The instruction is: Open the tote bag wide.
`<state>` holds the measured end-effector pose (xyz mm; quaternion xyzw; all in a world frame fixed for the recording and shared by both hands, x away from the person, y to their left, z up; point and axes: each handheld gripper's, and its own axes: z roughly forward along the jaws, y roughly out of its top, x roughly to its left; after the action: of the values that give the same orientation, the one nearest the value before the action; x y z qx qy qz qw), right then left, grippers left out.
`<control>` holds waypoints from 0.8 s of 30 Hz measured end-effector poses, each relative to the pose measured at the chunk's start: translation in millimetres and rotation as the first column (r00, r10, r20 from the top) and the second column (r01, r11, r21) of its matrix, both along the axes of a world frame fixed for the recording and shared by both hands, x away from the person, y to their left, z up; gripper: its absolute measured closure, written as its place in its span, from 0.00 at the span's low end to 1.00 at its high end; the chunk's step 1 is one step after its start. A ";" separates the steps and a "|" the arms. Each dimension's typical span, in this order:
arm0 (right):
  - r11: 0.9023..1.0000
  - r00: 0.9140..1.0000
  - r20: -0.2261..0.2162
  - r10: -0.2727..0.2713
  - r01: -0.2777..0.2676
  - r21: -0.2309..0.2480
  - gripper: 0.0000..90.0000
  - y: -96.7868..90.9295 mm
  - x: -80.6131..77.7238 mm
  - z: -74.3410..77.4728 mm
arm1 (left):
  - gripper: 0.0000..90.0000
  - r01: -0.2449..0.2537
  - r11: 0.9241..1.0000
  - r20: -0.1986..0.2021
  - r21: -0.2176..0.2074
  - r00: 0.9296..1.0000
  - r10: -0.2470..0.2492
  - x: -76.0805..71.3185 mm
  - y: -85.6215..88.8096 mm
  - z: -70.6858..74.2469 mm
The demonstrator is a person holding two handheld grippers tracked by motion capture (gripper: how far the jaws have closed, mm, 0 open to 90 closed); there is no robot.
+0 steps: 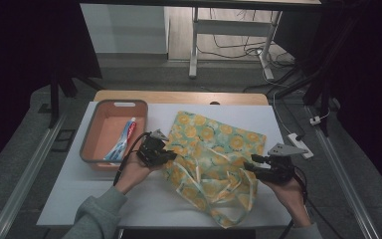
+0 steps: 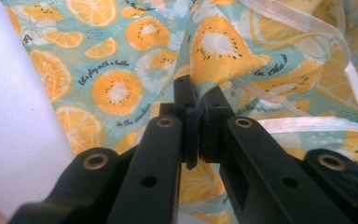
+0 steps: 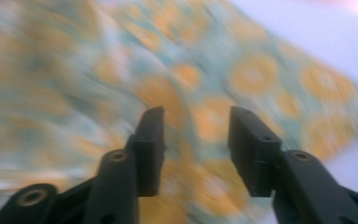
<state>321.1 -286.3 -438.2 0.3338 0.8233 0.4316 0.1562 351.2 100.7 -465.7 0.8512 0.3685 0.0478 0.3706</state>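
1. Lying across the middle of the white bench (image 1: pixel 104 199) is a fruit-print cloth bag (image 1: pixel 214 149), patterned with orange slices on teal, its pale ribbon handles (image 1: pixel 229 185) trailing toward the near edge.
2. The left hand-held gripper (image 1: pixel 165 155) sits at the bag's left edge; in the left gripper view its jaws are pressed together, with the fabric (image 2: pixel 121 70) right at their tips, though whether any cloth is pinched between them cannot be told.
3. The right hand-held gripper (image 1: pixel 252 163) hovers at the bag's right side, and in the right gripper view its jaws stand apart with nothing between them, over blurred fabric (image 3: pixel 98 74).
4. An orange tray (image 1: pixel 92 129) rests on the bench just left of the bag, with a toothpaste tube (image 1: pixel 123 142) lying inside it.
5. Each hand-held gripper is gripped from below by a person's hand.
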 end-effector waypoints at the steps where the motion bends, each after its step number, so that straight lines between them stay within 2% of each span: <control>1: 1.000 1.000 0.000 0.000 0.000 0.000 0.55 0.0 0.0 0.0 | 0.96 0.001 1.000 -0.001 0.001 1.000 -0.001 0.2 0.2 -0.3; 2: 0.999 0.999 0.027 0.036 -0.036 -0.008 0.54 8.4 -7.2 9.3 | 0.96 0.001 1.000 -0.004 0.001 1.000 -0.001 0.2 0.3 -0.6; 3: 0.989 0.989 0.027 0.147 -0.147 -0.001 0.53 28.1 -19.1 20.7 | 0.96 -0.001 1.000 -0.004 0.001 1.000 0.001 0.2 0.5 -0.8; 4: 0.977 0.977 0.008 0.213 -0.213 -0.004 0.53 39.3 -24.2 22.0 | 0.96 0.000 1.000 -0.004 0.000 1.000 0.000 0.2 1.4 -1.0; 6: 0.946 0.947 -0.046 0.319 -0.321 -0.046 0.54 62.0 -32.2 16.2 | 0.96 0.002 1.000 -0.006 0.001 1.000 -0.002 0.3 2.1 -0.9; 9: 0.904 0.908 -0.122 0.401 -0.414 -0.110 0.55 86.2 -37.4 -4.8 | 0.96 -0.002 1.000 -0.007 -0.004 1.000 0.001 0.2 3.4 -1.2; 10: 0.904 0.908 -0.122 0.401 -0.414 -0.110 0.55 86.2 -37.4 -4.8 | 0.96 -0.002 1.000 -0.007 -0.004 1.000 0.001 0.2 3.4 -1.2; 11: 0.886 0.893 -0.162 0.421 -0.443 -0.138 0.56 92.9 -36.9 -19.2 | 0.96 -0.002 1.000 -0.006 -0.005 1.000 0.002 -0.1 3.4 -1.2; 12: 0.886 0.893 -0.162 0.421 -0.443 -0.138 0.56 92.9 -36.9 -19.2 | 0.96 -0.002 1.000 -0.007 -0.007 1.000 0.002 -0.2 3.5 -1.3; 13: 0.878 0.882 -0.200 0.428 -0.458 -0.140 0.57 94.1 -36.2 -29.8 | 0.96 0.000 1.000 -0.007 -0.007 1.000 0.000 -0.2 3.6 -1.3; 14: 0.878 0.882 -0.200 0.428 -0.458 -0.140 0.57 94.1 -36.2 -29.8 | 0.96 0.000 1.000 -0.007 -0.007 1.000 0.000 -0.3 3.7 -1.4; 16: 0.863 0.872 -0.221 0.438 -0.476 -0.167 0.58 91.2 -40.8 -38.9 | 0.96 0.002 1.000 -0.011 -0.010 1.000 -0.003 0.5 4.3 -1.8; 18: 0.862 0.871 -0.220 0.439 -0.477 -0.172 0.58 89.9 -43.1 -40.9 | 0.96 0.004 1.000 -0.015 -0.014 1.000 -0.004 1.1 4.5 -1.9; 19: 0.864 0.875 -0.208 0.438 -0.473 -0.173 0.60 89.3 -45.1 -43.5 | 0.96 0.003 1.000 -0.016 -0.016 1.000 -0.003 1.4 4.5 -2.1; 20: 0.864 0.874 -0.207 0.440 -0.474 -0.167 0.61 89.8 -45.8 -45.0 | 0.96 0.003 1.000 -0.018 -0.016 1.000 -0.003 1.5 4.3 -2.3; 21: 0.859 0.870 -0.206 0.448 -0.483 -0.169 0.64 91.5 -46.2 -47.4 | 0.96 0.002 1.000 -0.018 -0.016 1.000 -0.002 1.4 3.9 -2.5; 22: 0.846 0.866 -0.206 0.456 -0.494 -0.202 0.74 97.7 -46.9 -52.3 | 0.96 0.003 1.000 -0.017 -0.013 1.000 -0.003 1.1 3.7 -2.4; 24: 0.832 0.860 -0.208 0.466 -0.506 -0.229 0.89 102.7 -47.3 -54.4 | 0.96 0.003 1.000 -0.015 -0.013 1.000 -0.003 0.1 3.4 -1.8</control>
<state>273.8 -183.5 -492.6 0.1180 0.9419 0.3133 0.0263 351.3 104.1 -467.6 0.8496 0.3703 0.0384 0.3736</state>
